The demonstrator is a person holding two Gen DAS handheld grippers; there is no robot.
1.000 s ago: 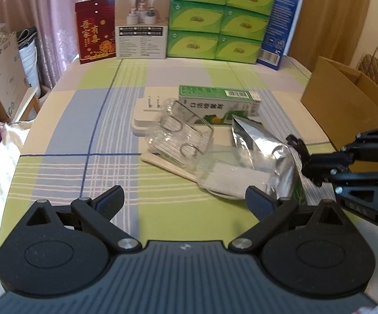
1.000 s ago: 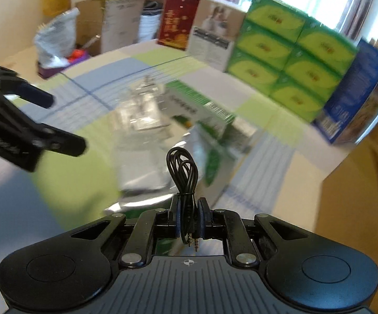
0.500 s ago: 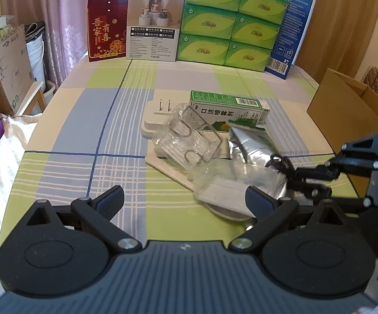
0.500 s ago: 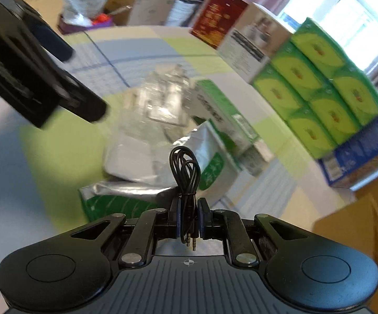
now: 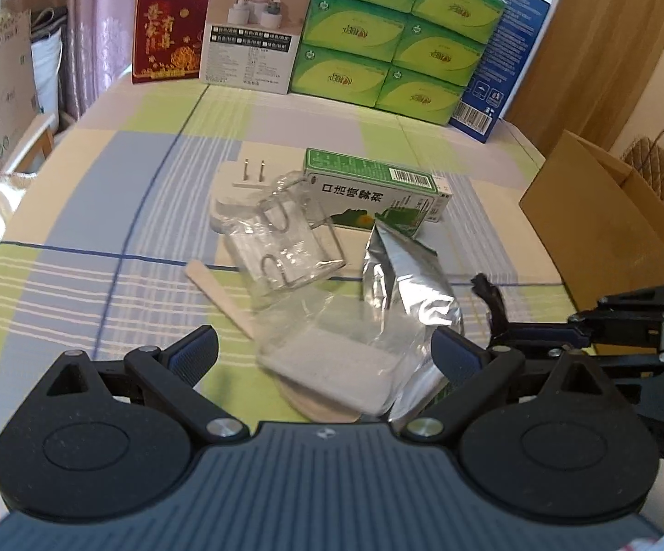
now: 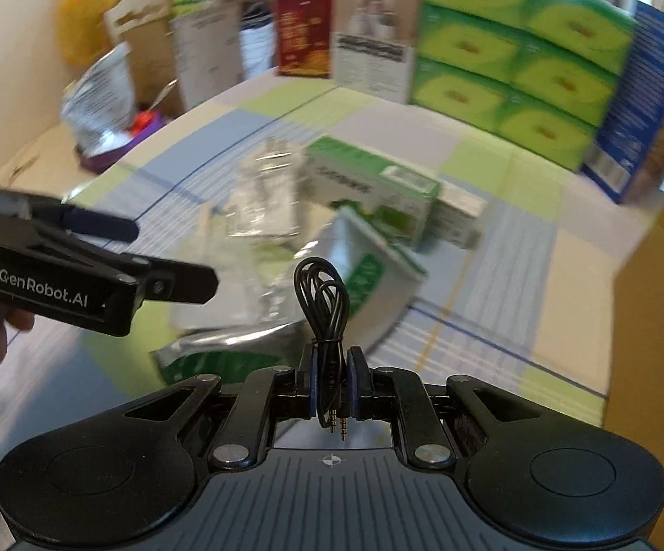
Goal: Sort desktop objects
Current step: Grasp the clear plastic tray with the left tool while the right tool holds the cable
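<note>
A: Right gripper, fingers closed on a coiled black audio cable, its two plugs hanging out behind the pads. Left gripper, fingers spread wide and empty, hovers low over the pile.

B: And the rest of the sorting?

A: Clustered mid-bench: a clear plastic case lying on a white plug adapter, a green-and-white carton behind, a silver foil pouch slumped against a clear bag, a pale stick poking out underneath.

B: What could spoil it?

A: The cable, I'd say. It is pinched only near its tie, with the loops standing free above, so a quick swing might work it loose or snag a loop on the pouch. The two grippers sit close together too, so a careless turn could knock them.

B: The setting?

A: A bench under a checked cloth of green, blue and lilac. Stacked green tissue boxes, a red card and a blue box line the far edge. An open cardboard box waits at the right, likely the drop-off. Curtains hang behind.
</note>
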